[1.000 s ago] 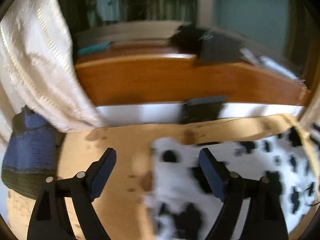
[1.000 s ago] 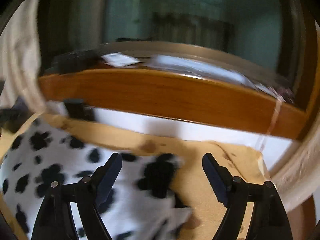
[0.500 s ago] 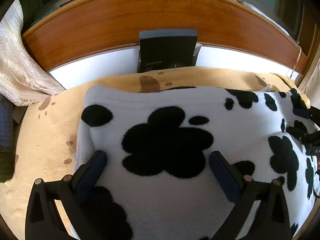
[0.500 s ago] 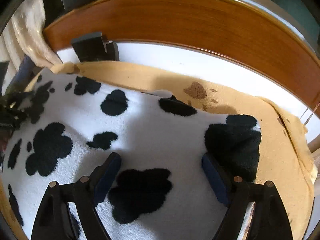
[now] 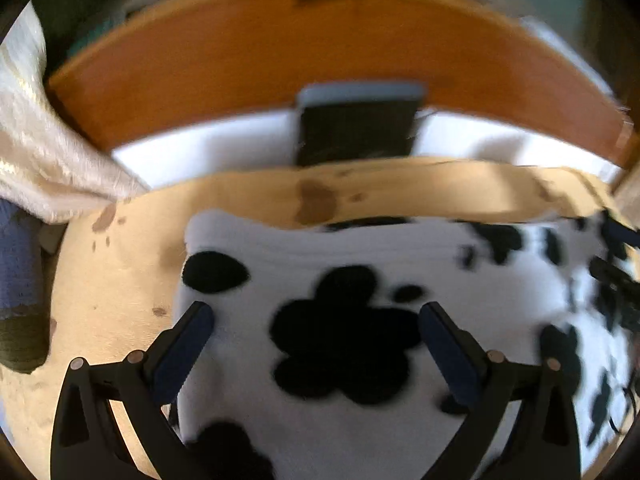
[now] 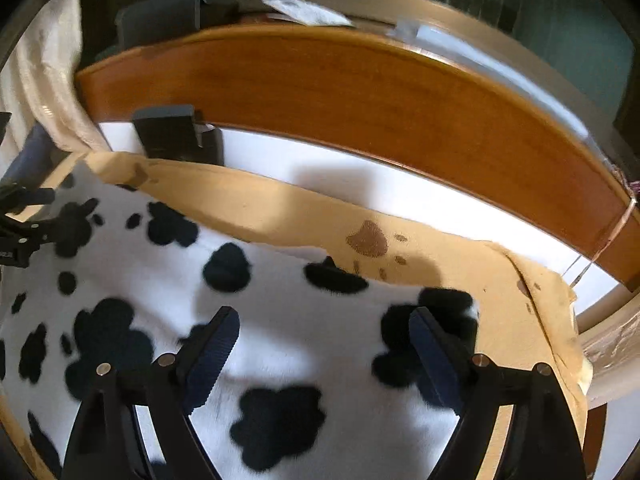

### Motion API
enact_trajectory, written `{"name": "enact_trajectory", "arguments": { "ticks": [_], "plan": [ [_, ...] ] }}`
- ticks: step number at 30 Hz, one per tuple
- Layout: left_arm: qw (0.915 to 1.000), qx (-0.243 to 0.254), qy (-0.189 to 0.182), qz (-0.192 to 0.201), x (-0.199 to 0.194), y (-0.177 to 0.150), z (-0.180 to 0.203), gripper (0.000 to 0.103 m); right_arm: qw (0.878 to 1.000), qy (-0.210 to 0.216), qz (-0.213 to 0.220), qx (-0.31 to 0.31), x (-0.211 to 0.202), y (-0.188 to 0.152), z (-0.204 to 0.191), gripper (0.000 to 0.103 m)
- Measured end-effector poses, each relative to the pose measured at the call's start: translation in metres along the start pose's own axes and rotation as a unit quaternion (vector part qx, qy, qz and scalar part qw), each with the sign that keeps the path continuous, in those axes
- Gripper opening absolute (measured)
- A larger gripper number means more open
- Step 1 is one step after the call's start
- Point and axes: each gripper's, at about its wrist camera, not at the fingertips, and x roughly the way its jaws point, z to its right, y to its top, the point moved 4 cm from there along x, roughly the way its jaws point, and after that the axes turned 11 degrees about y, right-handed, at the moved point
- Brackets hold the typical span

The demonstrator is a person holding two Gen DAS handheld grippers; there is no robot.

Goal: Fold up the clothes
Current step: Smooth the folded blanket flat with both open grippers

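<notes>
In the left wrist view, the left hand-held gripper (image 5: 316, 344) stands spread wide, its jaws having just been opening, with nothing pinched: the blue fingers (image 5: 182, 354) hover over the cow-print garment (image 5: 360, 420), which lies flat on the tan bed cover (image 5: 116, 280) directly below and ahead of the tool. The garment's left edge runs just inside the left finger, and its far edge lies ahead, toward the wooden headboard (image 5: 280, 48); the cloth stretches away to the right, so its long axis seems to run across the view (from one hand toward the other). The frame is blurred, so whether the fingertips touch the fleece cannot be told, and the near edge of the garment is cut off beneath the tool. A dark box (image 5: 356, 128) stands against the headboard, and a cream curtain (image 5: 44, 152) hangs at left. In the right wrist view, the right hand-held gripper (image 6: 324, 344) is also spread, with no cloth pressed between its fingers (image 6: 212, 356); the garment's far right corner sits just beyond the right finger, so this hand looks nearer that corner and the left hand nearer the opposite one. At the left rim the other tool is only partly seen, and the garment's layering, sleeves or collar cannot be made out.
</notes>
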Motion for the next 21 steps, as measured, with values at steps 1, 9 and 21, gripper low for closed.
{"name": "enact_trajectory", "arguments": {
  "ticks": [1, 9, 21],
  "plan": [
    [1.0, -0.002, -0.006, -0.004, 0.007, -0.001, -0.002, 0.103, 1.0, 0.004, -0.017, 0.008, 0.01, -0.001, 0.005, 0.089],
    [0.9996, -0.012, -0.027, 0.0, 0.017, -0.007, -0.006, 0.103, 0.999, 0.022, -0.028, 0.017, 0.028, -0.009, 0.016, 0.097],
    [0.9905, 0.023, -0.104, 0.088, -0.08, -0.045, 0.022, 0.103, 0.98, 0.111, 0.125, 0.108, -0.095, -0.051, 0.057, 0.097]
  ]
}}
